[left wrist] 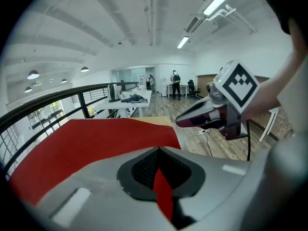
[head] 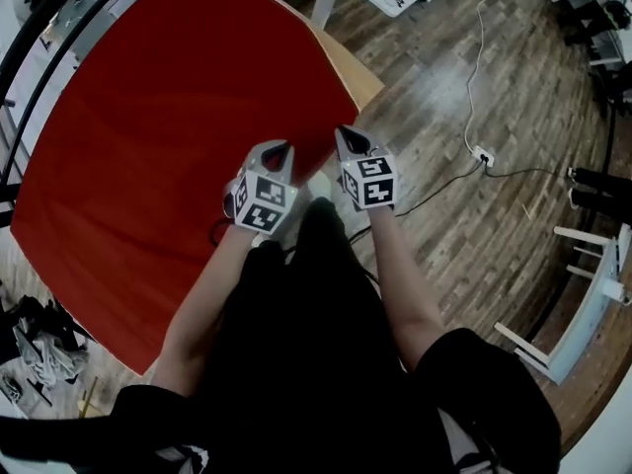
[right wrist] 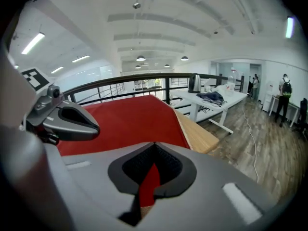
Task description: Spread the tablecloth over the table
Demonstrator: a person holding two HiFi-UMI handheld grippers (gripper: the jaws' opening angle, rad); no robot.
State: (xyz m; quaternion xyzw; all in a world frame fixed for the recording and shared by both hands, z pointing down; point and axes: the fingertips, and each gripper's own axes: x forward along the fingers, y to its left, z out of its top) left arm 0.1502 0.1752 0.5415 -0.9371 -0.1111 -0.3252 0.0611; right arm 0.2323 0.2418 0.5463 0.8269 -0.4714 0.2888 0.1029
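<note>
Two grippers: my left gripper (head: 277, 153) and right gripper (head: 348, 139), jaws closed, each pinch the near edge of the tablecloth (head: 168, 136).
Tablecloth: red, spread ahead over the table (head: 358, 79); one wooden corner bare.

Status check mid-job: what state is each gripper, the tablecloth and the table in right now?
table: mostly covered; one wooden corner bare.
tablecloth: spread across it, edge pinched in two places.
left gripper: shut on the tablecloth edge.
right gripper: shut on the tablecloth edge.

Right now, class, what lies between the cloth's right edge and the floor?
A bare strip of wooden table, left uncovered by the cloth; the head and right gripper views show it.
</note>
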